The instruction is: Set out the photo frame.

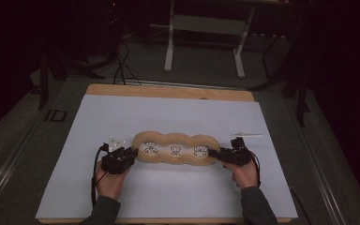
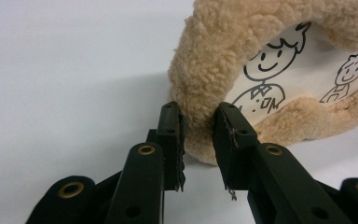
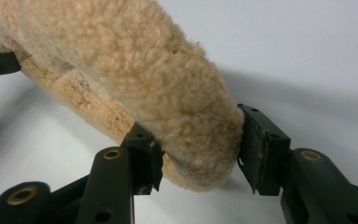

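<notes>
You have the long fleecy plush piece (image 1: pixel 176 149) by both ends, lying across the middle of the counter (image 1: pixel 122 112), a little nearer its near edge than its far one. Its three white panels with line-drawn figures face up.

Your left fingers (image 2: pixel 198 126) pinch the rounded fleece rim at the left end; both pads press into the pile. Your right fingers (image 3: pixel 196 144) stand on either side of the right end, spread fairly wide. Fleece touches both pads, but I cannot tell whether they are truly gripping or merely bracketing it.

This looks like the step of taking hold at both ends, ready to lift, stretch or fold the piece. Before any move, make sure of the right-hand hold; otherwise that end may slip out as you raise it.

Both your forearms come in from the near edge, the hands low to the counter. Each gripper lies nearly level, pointing inward toward the other along the plush.
</notes>
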### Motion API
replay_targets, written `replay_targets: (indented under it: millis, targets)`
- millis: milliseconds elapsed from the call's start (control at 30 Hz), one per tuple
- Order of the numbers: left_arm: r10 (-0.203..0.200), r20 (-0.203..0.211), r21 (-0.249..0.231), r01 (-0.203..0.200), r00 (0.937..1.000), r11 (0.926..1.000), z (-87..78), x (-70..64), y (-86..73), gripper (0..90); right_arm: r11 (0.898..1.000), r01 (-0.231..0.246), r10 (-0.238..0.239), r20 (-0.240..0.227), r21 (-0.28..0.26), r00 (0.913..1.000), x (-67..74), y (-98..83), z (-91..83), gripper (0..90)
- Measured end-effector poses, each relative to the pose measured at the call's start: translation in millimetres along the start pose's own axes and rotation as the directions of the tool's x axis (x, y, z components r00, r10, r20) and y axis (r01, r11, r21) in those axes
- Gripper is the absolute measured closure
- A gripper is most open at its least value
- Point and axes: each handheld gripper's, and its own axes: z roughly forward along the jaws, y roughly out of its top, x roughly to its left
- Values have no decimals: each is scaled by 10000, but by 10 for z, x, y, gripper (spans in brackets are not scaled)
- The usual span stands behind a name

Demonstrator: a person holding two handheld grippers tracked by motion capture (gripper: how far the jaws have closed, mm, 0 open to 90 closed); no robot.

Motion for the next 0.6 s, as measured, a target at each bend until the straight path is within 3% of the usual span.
replay_targets:
  millis: [400, 600]
  targets:
    - [28, -24, -15, -28, 10000, 10000, -31, -19, -31, 748, 10000, -39, 39, 47, -16, 10000, 0, -2, -1, 553]
    - [66, 25, -92, -65, 10000, 9999, -42, -12, -44, 718, 10000, -49, 50, 113, -54, 9999, 0, -11, 0, 486]
